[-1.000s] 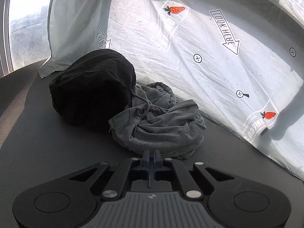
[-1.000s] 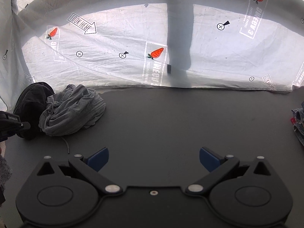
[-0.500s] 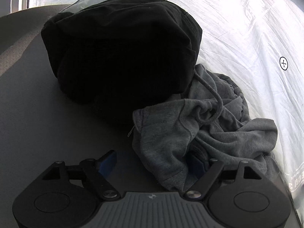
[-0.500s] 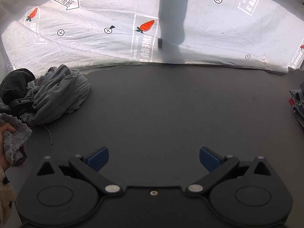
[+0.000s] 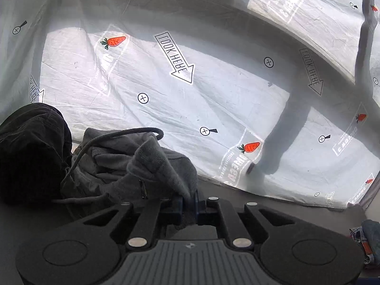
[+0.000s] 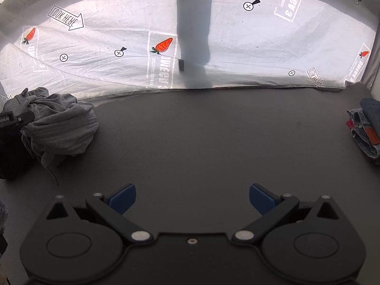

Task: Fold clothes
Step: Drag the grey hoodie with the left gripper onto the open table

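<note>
A crumpled grey hoodie [image 5: 133, 166] with a dark drawstring lies on the dark table, next to a black garment [image 5: 28, 152]. My left gripper [image 5: 188, 205] is shut on a fold of the grey hoodie and lifts that fold up from the pile. In the right wrist view the grey hoodie [image 6: 59, 123] sits at the far left with the left gripper's tip [image 6: 16, 118] on it. My right gripper [image 6: 192, 196] is open and empty, low over the bare dark table [image 6: 201, 130].
A white printed sheet [image 6: 237, 47] hangs behind the table's far edge. Folded jeans [image 6: 365, 128] lie at the table's right edge, also seen in the left wrist view [image 5: 365, 239]. The black garment [image 6: 9, 156] lies at the left edge.
My left gripper went from open around the grey hoodie's edge to shut on it, and has lifted and turned right. My right gripper stayed open and moved slightly closer to the table.
</note>
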Demonstrator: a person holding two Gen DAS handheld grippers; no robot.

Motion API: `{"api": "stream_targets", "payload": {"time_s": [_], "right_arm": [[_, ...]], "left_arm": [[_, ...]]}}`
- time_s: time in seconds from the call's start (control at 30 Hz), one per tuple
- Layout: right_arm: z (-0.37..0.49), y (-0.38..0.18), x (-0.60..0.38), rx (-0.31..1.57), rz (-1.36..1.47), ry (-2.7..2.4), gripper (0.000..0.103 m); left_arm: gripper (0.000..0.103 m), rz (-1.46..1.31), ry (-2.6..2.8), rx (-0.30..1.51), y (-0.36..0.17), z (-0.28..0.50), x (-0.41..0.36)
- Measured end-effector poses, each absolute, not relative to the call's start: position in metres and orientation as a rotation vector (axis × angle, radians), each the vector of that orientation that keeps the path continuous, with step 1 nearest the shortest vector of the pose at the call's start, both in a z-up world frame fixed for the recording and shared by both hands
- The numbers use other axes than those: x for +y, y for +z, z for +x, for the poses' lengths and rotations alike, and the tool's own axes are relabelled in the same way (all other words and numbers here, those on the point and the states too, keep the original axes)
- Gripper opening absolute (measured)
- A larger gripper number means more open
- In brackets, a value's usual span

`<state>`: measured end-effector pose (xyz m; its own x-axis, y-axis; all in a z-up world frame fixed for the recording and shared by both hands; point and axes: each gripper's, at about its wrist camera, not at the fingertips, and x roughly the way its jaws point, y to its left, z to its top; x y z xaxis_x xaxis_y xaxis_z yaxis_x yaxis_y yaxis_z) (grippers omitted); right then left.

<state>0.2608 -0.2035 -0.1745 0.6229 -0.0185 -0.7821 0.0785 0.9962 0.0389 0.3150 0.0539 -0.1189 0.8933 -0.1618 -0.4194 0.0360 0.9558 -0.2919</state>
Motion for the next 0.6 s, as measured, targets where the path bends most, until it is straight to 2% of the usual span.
{"api": "stream_targets", "payload": {"time_s": [0.2,0.3,0.4,0.47,0.5,0.6], "right_arm": [[0.242,-0.151,-0.229,0.839,0.098,-0.06,0.103],[0.23,-0.144,-0.245,0.835,0.112,-0.078,0.103],[0.217,-0.144,-0.262,0.855,0.116,-0.102,0.103],[0.207,-0.141,-0.265,0.853,0.102,-0.088,0.103],[0.201,-0.139,-0.266,0.848,0.091,-0.076,0.103],[0.19,-0.137,-0.254,0.837,0.04,-0.012,0.103]], "left_arm": [[0.008,-0.247,-0.371,0.522,-0.086,0.212,-0.026],[0.012,-0.244,-0.453,0.703,-0.113,0.173,-0.062],[0.025,-0.227,-0.413,0.957,-0.161,0.157,-0.085],[0.026,-0.269,-0.41,1.001,-0.172,0.144,-0.075],[0.032,-0.313,-0.399,0.996,-0.173,0.138,-0.065],[0.061,-0.387,-0.319,0.913,-0.17,0.133,-0.04]]}}
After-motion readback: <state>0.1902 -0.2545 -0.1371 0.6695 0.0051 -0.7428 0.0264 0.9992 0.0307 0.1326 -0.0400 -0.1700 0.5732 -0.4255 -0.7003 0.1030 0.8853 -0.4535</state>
